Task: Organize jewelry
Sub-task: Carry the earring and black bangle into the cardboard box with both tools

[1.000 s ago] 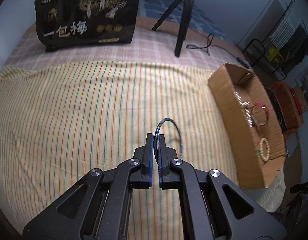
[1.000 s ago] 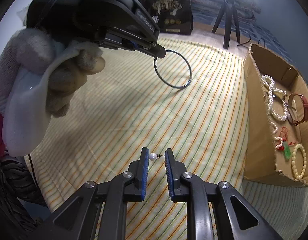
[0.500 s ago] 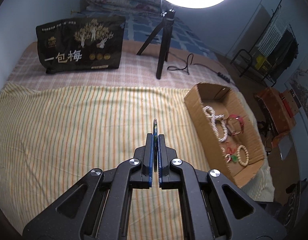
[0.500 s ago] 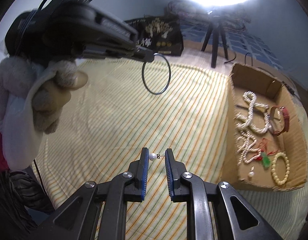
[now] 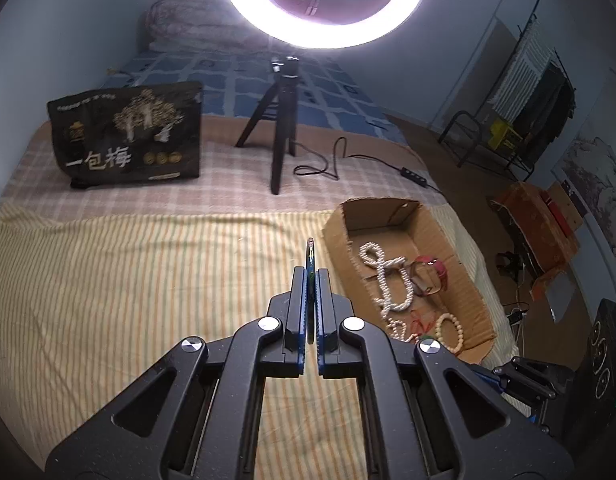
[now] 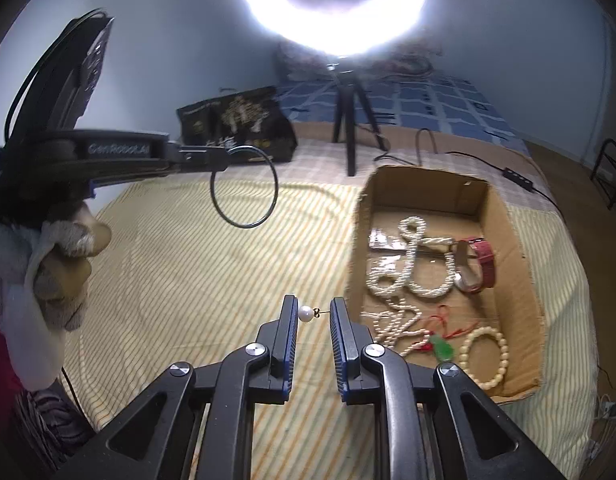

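**Both grippers lifted, each carrying a piece of jewelry**

Since the earlier frames both grippers had risen above the bed, so that the ring light came fully into view and the cardboard box drew nearer the middle of each picture.

Left wrist view: the left gripper (image 5: 310,276) had its two black fingers with blue pads pressed together on a thin dark round bangle (image 5: 309,254), seen edge-on and sticking out past the fingertips toward 12 o'clock. Below lay the yellow striped cloth (image 5: 128,300). At 2 o'clock from the fingertips sat the open brown cardboard box (image 5: 456,276), holding a white pearl necklace (image 5: 388,280), a red-strapped watch (image 5: 432,274) and a cream bead bracelet (image 5: 450,330). Far off at 10 o'clock stood a black printed bag (image 5: 128,136); at 12 o'clock, a black tripod (image 5: 282,128) under the glowing white ring light (image 5: 324,20).

Right wrist view: the right gripper (image 6: 314,314) had its fingers narrowly apart, clamped on a small white pearl stud earring (image 6: 306,314), pearl against the left pad and post reaching the right one. At 10 o'clock the left gripper (image 6: 224,160), held by a gloved hand (image 6: 56,264), carried the bangle (image 6: 244,186) hanging as a full ring above the cloth (image 6: 208,280). The box (image 6: 512,240) lay at 2 o'clock, with a green pendant on red cord (image 6: 442,346) near its close end.
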Available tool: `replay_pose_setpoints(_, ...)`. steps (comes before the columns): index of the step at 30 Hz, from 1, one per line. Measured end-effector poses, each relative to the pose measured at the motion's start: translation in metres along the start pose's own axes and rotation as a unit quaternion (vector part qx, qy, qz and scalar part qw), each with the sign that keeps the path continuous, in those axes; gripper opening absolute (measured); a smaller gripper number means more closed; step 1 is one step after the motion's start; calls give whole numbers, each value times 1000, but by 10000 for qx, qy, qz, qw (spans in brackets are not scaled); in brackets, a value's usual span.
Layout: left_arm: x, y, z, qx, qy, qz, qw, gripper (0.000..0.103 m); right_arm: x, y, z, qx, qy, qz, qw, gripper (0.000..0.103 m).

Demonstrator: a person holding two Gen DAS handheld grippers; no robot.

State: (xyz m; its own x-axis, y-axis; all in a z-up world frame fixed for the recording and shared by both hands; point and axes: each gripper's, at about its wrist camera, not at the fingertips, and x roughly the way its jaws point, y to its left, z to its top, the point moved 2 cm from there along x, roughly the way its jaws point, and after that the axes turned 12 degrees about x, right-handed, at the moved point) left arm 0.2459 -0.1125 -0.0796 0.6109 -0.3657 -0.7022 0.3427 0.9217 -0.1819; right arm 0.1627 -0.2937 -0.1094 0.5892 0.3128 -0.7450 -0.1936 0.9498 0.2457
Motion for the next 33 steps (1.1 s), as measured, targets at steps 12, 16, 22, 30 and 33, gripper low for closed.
replay_pose_setpoints(12,27,-45,24,203,-17,-309,9993,1,-8,-32,5,257,-32,-178,9995,15)
replay_pose_setpoints(16,39,-60,31,320,16,-378,9988,1,-8,-41,4,294,1,-240,9993,15)
replay_pose_setpoints(22,64,-81,43,522,79,-445,9976,1,-6,-57,2,427,61,-317,9986,15)
replay_pose_setpoints(30,93,-98,47,692,185,-421,9965,1,-2,-79,6,652,97,-477,9967,15)
replay_pose_setpoints(33,102,-100,48,715,211,-367,9965,1,-1,-85,6,675,109,-546,9962,15)
